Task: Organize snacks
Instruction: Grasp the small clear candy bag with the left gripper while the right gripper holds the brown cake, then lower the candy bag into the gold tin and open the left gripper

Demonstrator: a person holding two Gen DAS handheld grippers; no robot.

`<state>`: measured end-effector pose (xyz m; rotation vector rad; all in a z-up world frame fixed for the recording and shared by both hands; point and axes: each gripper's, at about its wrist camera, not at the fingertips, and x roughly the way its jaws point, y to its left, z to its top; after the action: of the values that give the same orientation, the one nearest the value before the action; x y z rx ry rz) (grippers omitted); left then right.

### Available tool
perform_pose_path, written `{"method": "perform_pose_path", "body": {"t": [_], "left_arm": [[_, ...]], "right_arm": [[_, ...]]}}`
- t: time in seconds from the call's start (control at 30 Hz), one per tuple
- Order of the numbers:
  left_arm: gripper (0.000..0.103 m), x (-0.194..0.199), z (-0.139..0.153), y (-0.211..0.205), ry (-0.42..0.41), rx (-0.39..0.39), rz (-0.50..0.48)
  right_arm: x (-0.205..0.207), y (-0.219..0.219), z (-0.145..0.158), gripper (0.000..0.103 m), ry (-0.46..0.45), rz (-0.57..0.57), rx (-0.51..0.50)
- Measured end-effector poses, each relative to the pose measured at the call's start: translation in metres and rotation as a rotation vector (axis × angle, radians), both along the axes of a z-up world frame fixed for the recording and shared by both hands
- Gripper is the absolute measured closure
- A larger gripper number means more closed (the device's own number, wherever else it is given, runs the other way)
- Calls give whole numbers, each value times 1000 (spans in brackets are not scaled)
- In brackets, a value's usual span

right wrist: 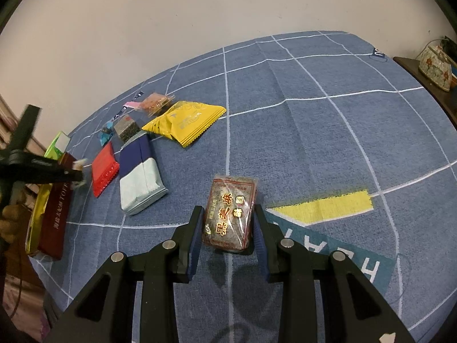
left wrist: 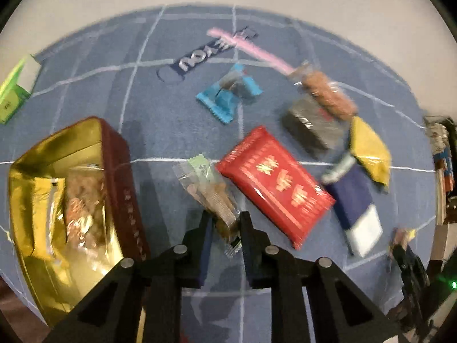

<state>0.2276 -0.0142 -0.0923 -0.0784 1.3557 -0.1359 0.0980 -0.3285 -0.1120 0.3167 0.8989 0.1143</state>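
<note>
Two claws over a blue gridded cloth [right wrist: 300,120] on the tabletop. At the cloth's left edge, open maroon tin [left wrist: 125,177] with gold lining, foil-wrapped snacks already inside. Right of the tin, scattered and mostly apart: navy-and-white pack [left wrist: 357,208], red pack [left wrist: 274,185], yellow pack [left wrist: 370,148] overlapping the navy one's far end, dark block [left wrist: 311,125] with a brown clear-wrapped snack [left wrist: 328,93] lying across its far corner, small cyan wrapper [left wrist: 228,94], pink strip [left wrist: 251,48] farthest off. Green box [left wrist: 14,91] well away at far left. Left claw [left wrist: 225,223] pointing steeply down, shut narrow on a clear-wrapped biscuit [left wrist: 211,191] just right of the tin; too blurred to tell if lifted off the cloth. Right claw [right wrist: 230,228] clamped on a dark sesame cake pack [right wrist: 230,214] with red print, held upright, well apart from the rest.
</note>
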Motion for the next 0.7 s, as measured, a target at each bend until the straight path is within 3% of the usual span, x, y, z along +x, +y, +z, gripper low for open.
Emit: {"method": "perform_pose_path", "body": {"t": [0.2, 0.47, 0.7], "left_arm": [[84, -46, 40, 7, -110, -28, -4], [84, -93, 74, 26, -168, -56, 10], [84, -134, 88, 77, -199, -29, 78]], "right_arm": [[0, 4, 0, 73, -5, -4, -28], [-1, 10, 0, 73, -9, -5, -76], [-1, 12, 0, 73, -9, -9, -100]]}}
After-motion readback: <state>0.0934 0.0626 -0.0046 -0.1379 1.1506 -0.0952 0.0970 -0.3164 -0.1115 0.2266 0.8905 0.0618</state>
